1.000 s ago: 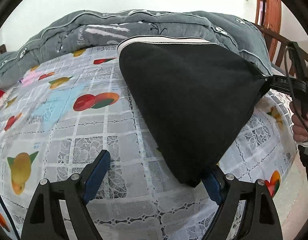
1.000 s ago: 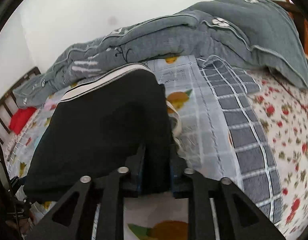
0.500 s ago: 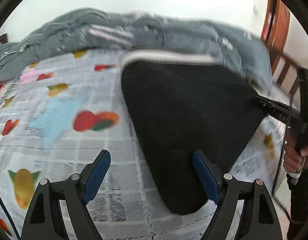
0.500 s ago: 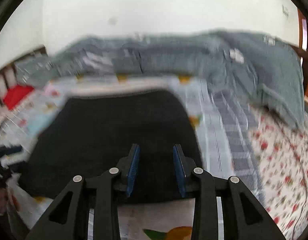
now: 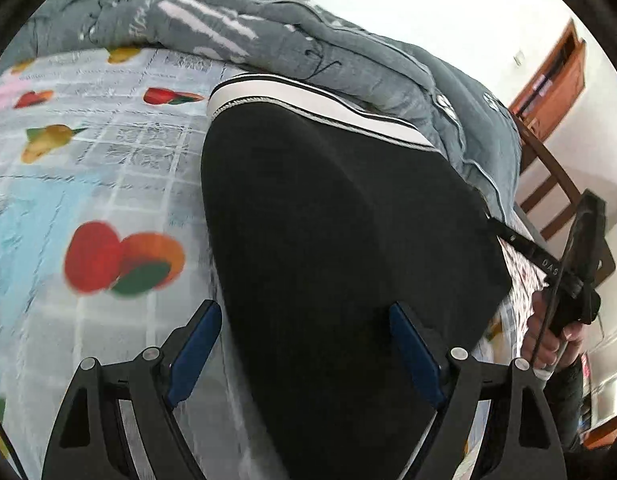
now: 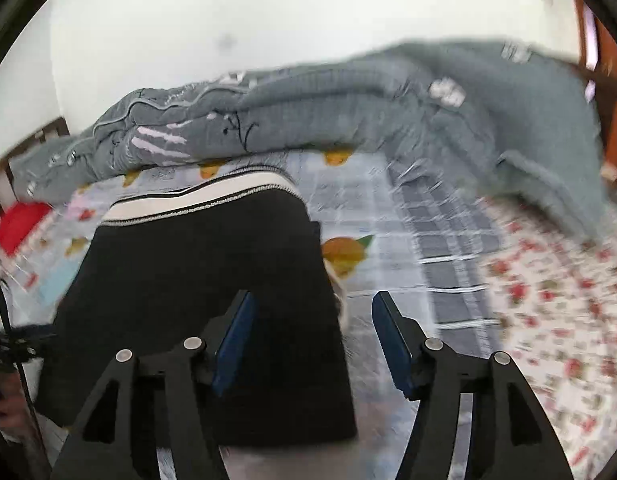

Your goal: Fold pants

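The black pants (image 5: 340, 240), folded, with a white striped waistband at the far end, lie flat on the fruit-print bed cover (image 5: 88, 184). They also show in the right wrist view (image 6: 196, 296). My left gripper (image 5: 306, 338) is open and empty, its jaws spread over the pants' near left edge. My right gripper (image 6: 314, 330) is open and empty over the pants' near right edge. It also shows at the right of the left wrist view (image 5: 508, 236), held in a hand.
A rumpled grey quilt (image 5: 268, 40) lies along the far side of the bed. A checked grey sheet (image 6: 440, 248) and a floral sheet (image 6: 548, 300) lie right of the pants. A wooden bed frame (image 5: 548, 168) stands at the right. A red item (image 6: 20, 224) lies far left.
My right gripper let go of the pants' corner and opened wide. The pants dropped flat onto the bed. My left gripper stayed open and moved forward over the pants.
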